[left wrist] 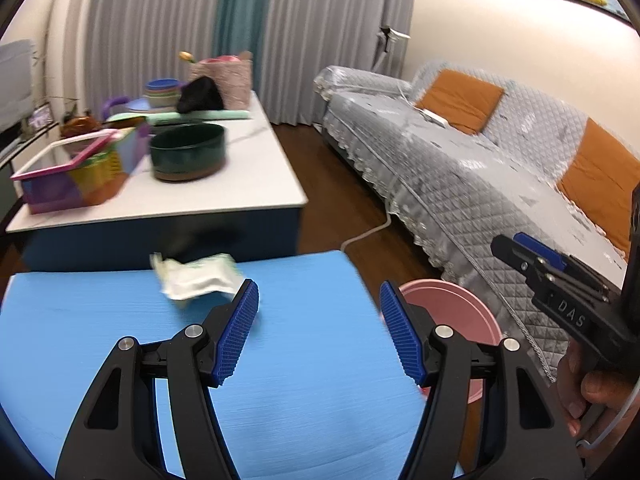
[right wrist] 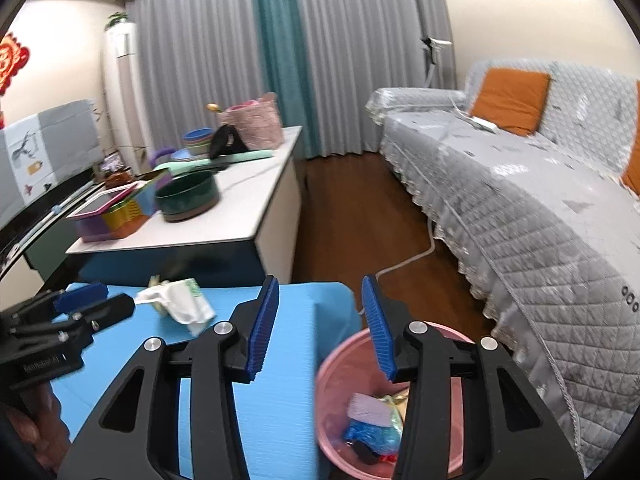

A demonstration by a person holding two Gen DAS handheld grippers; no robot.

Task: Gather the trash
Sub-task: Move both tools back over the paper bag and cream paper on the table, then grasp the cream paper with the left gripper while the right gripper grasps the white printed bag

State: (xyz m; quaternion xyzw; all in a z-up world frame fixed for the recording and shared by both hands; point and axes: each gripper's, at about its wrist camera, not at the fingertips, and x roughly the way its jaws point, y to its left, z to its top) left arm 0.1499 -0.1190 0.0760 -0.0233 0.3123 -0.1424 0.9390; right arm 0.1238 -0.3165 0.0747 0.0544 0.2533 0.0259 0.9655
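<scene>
Crumpled white wrapper with green print [left wrist: 198,280] lying on the blue bench [left wrist: 280,360], near its far edge. Left claw [left wrist: 319,334] just short of that wrapper, released, with nothing between the blue pads. Right claw [right wrist: 320,330] to the right of the wrapper, over the bench corner and the bin rim, also released with the gap bare.

Pink round bin [right wrist: 340,364] on the floor, touching or nearly touching the right side of the blue bench. Inside: a blue crumpled piece [right wrist: 370,434], a pale ribbed white piece [right wrist: 368,408], a yellowish wrapper [right wrist: 394,408], and something dark with a bit of red at the bottom, too small to tell.

Beyond the wrapper, a white-topped bench [left wrist: 248,184]. On it: a dark green round pot [left wrist: 188,152], content hidden; left of the pot a colourful box with pink rim [left wrist: 80,172], content not visible; farther back a stack of coloured bowls [left wrist: 162,92] and a pink woven basket [left wrist: 228,80].

Right of the bin, a sofa with grey quilted cover [right wrist: 520,216] and an orange cushion [right wrist: 512,98].
</scene>
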